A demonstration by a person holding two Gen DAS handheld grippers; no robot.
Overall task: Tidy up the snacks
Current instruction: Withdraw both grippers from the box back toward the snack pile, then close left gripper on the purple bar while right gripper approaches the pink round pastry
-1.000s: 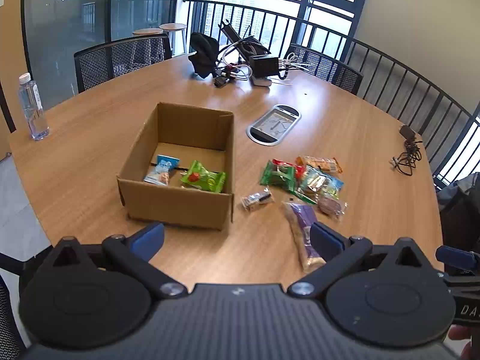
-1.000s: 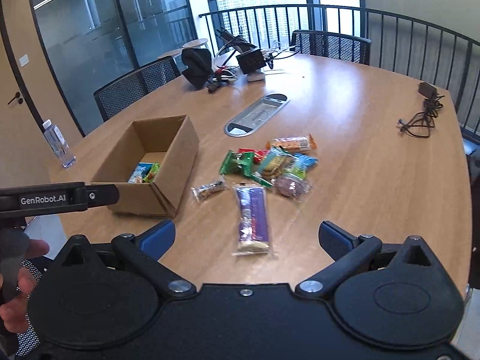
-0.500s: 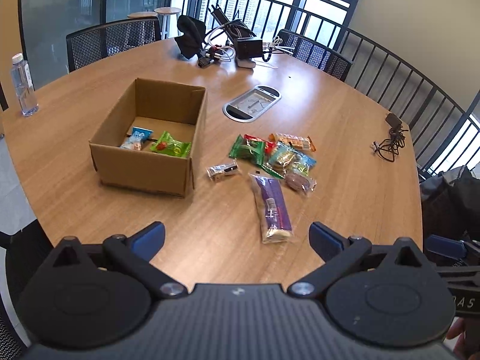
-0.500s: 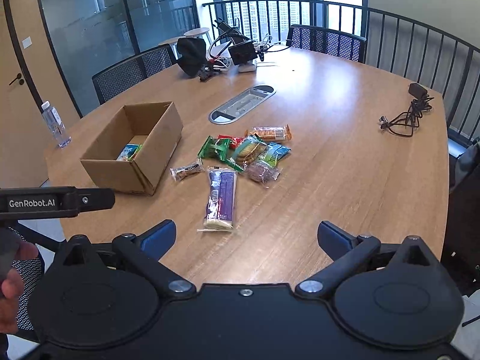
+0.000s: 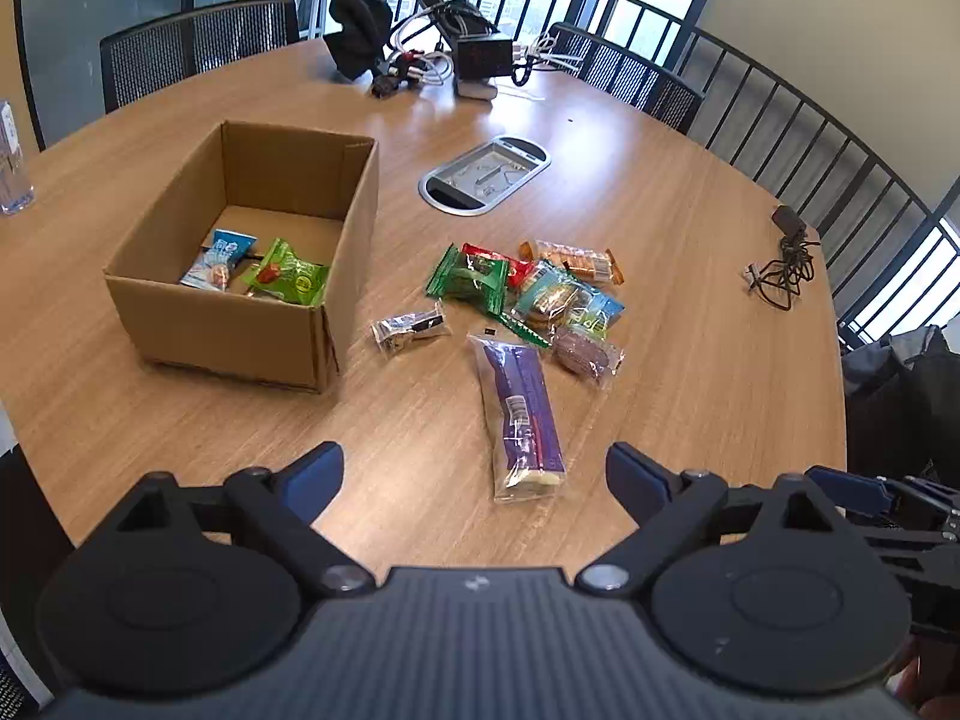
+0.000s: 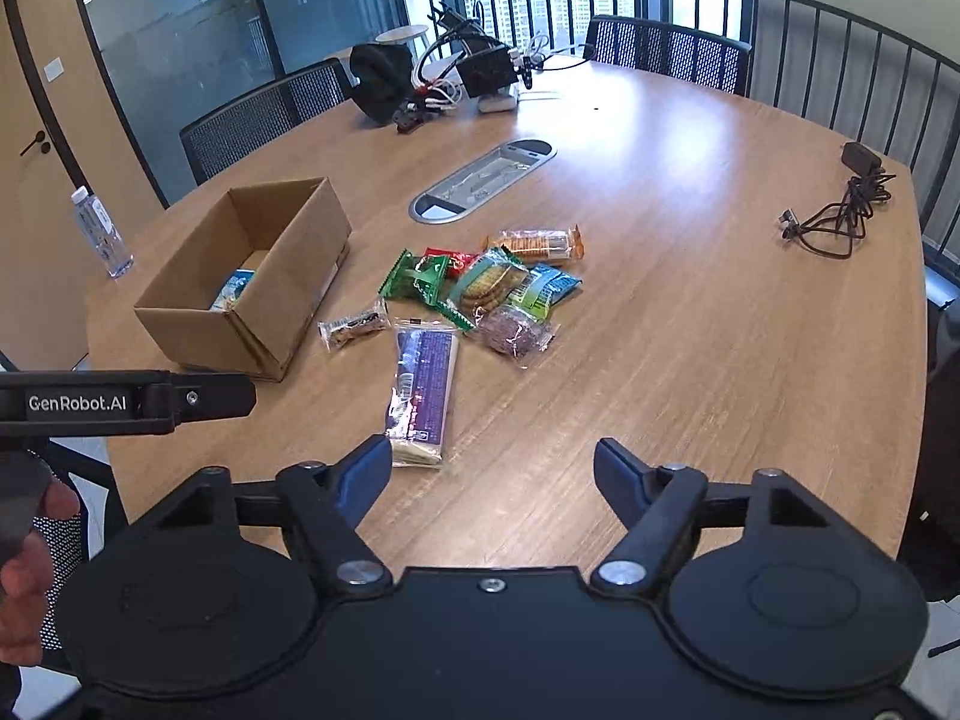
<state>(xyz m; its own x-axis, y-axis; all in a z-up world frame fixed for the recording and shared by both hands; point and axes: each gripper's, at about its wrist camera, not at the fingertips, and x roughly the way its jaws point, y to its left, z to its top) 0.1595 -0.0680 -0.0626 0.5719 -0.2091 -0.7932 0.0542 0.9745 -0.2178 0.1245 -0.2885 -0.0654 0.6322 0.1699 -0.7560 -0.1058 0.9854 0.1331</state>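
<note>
An open cardboard box (image 5: 240, 324) (image 6: 198, 324) stands on the round wooden table (image 5: 690, 300). Inside it lie a blue-white packet (image 5: 217, 258) and a green packet (image 5: 288, 279). Right of the box is a pile of snack packets (image 5: 540, 294) (image 6: 498, 282), a small clear packet (image 5: 410, 329) (image 6: 353, 327) and a long purple bar (image 5: 521, 414) (image 6: 422, 387). My left gripper (image 5: 474, 471) is open and empty, above the table's near edge, just short of the purple bar. My right gripper (image 6: 492, 471) is open and empty, its left finger at the bar's near end.
A metal cable hatch (image 5: 485, 174) is set in the table's middle. Black gear and cables (image 5: 420, 54) lie at the far side. A coiled black cable (image 5: 783, 270) lies at right, a water bottle (image 6: 102, 234) at left. Mesh chairs (image 5: 198, 48) ring the table.
Both grippers have moved closer to the table and the purple bar; the snacks look larger. Both stay open and empty. Nothing on the table has moved.
</note>
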